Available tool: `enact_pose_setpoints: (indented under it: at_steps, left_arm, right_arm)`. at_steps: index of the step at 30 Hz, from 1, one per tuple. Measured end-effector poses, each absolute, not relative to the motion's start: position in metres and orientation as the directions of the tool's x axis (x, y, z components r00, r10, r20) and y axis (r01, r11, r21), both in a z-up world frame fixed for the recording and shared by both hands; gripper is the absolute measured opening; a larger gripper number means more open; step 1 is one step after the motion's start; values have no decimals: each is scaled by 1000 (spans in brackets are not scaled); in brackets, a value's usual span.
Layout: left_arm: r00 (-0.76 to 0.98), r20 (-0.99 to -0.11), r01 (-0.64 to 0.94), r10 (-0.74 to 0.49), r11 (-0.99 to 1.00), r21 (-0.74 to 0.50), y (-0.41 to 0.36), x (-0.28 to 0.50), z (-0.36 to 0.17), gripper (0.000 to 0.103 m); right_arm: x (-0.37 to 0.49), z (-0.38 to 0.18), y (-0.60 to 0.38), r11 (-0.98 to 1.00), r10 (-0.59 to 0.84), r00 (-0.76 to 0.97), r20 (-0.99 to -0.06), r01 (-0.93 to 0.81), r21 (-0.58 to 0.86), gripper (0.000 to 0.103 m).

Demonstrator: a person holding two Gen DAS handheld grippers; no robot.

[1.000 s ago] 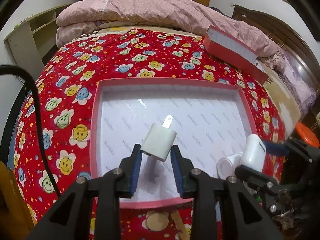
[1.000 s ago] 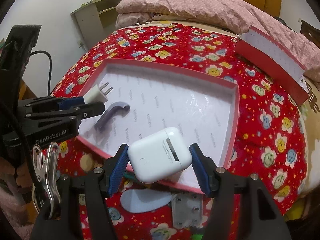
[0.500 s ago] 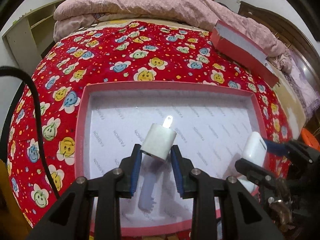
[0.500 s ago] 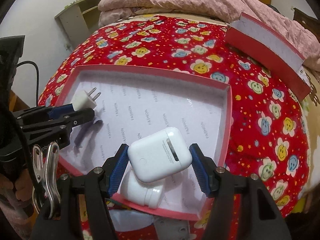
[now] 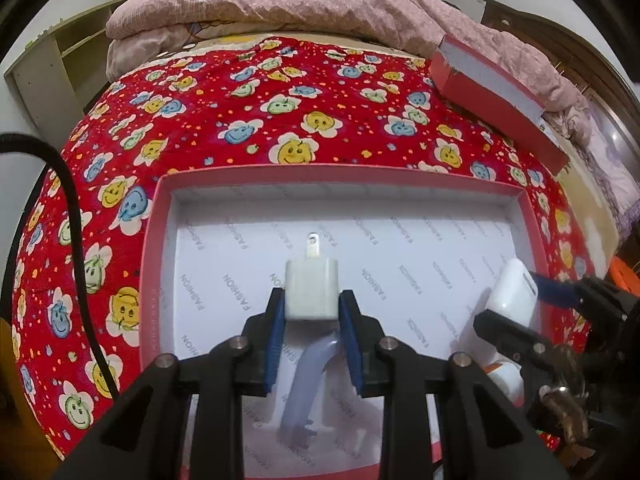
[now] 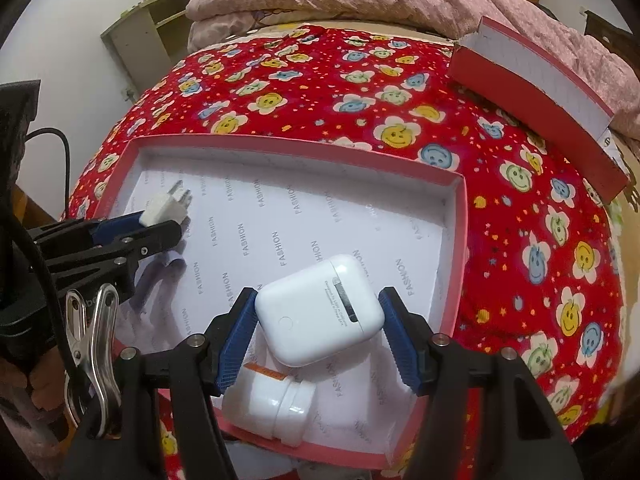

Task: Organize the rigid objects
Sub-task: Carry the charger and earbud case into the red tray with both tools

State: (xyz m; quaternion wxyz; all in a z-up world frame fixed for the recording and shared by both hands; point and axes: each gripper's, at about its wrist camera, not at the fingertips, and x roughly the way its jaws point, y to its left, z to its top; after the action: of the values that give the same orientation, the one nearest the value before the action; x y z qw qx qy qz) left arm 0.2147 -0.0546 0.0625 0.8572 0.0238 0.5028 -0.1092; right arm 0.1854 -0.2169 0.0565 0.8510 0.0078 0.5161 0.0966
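Observation:
An open pink box with a white printed floor lies on the red flowered bedspread. My left gripper is over its near left part, jaws closing on a white charger plug with its prongs pointing away. The right wrist view shows that plug at the left. Over the box's near right part, my right gripper is shut on a white earbud case. A pale lilac comb lies on the floor under the left gripper. A white bottle lies under the right gripper.
The box's lid lies tilted at the far right of the bed, against a pink quilt. A pale shelf unit stands by the wall at left. A black cable hangs at left. A metal clip dangles from the left gripper.
Both grippers have come forward and lower over the box, each still holding its item. The plug now sits squarer in the left jaws. The comb and bottle have come into view beneath.

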Motion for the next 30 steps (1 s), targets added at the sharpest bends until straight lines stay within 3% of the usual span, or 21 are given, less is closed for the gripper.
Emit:
enact_pose_setpoints:
  at_steps: [30]
  left_arm:
    - [482, -862, 215, -157, 975, -57, -58, 219, 61, 28]
  right_arm:
    - [212, 53, -221, 987, 140, 450, -882, -135, 88, 63]
